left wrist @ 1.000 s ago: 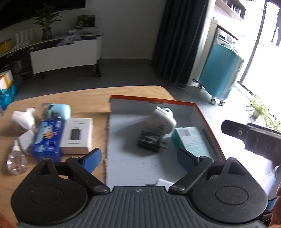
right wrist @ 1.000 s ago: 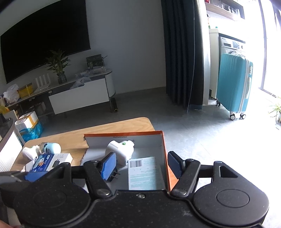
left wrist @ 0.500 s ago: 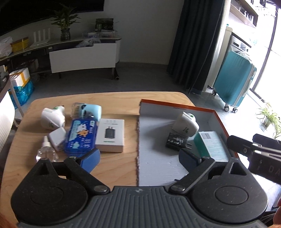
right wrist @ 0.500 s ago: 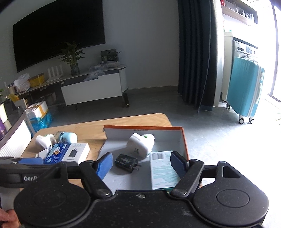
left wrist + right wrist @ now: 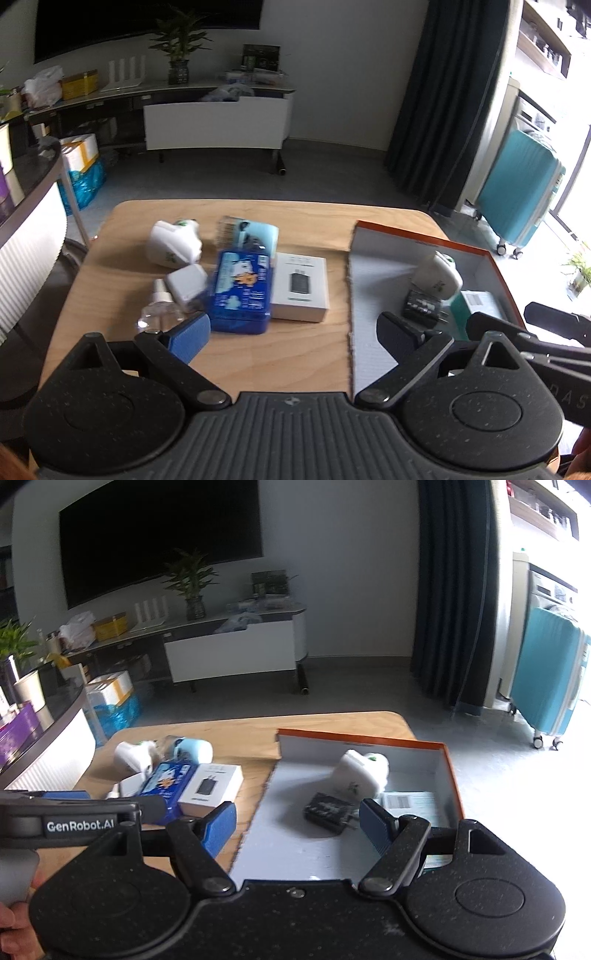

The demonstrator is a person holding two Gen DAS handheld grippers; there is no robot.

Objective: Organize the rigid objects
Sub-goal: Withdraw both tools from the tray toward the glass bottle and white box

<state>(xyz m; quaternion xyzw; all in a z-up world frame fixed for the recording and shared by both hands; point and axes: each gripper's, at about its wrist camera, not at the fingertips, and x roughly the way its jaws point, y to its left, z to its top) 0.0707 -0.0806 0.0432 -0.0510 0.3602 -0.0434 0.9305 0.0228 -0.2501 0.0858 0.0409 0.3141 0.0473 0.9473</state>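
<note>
- Hovering above the near edge of the tabletop (image 5: pixel 122 236): left tool (image 5: pixel 291 332), jaws spread wide, nothing gripped.
- Right tool (image 5: pixel 297 821) is likewise held released and empty, aimed at the orange-rimmed box (image 5: pixel 448 771).
- Box is seen on the right half of the tabletop, grey lining inside.
- Inside the box: white plug adapter (image 5: pixel 437 275) toward the far wall, black charger (image 5: pixel 421 308) just in front of it, teal carton (image 5: pixel 476 306) by the right wall.
- Remaining items are clustered on bare wood left of the box.
- White charger box (image 5: pixel 301 286) is nearest the box, touching the blue tin (image 5: pixel 242 291) on its left.
- Light blue device (image 5: pixel 255 236) is seen behind the tin.
- Second white plug adapter (image 5: pixel 171 245) is at the far left of the cluster; small white cube (image 5: pixel 184 284) sits just in front of it.
- Clear spray bottle (image 5: pixel 159 314) is lying by the cube, close to the left tool's blue pad (image 5: pixel 190 336).
</note>
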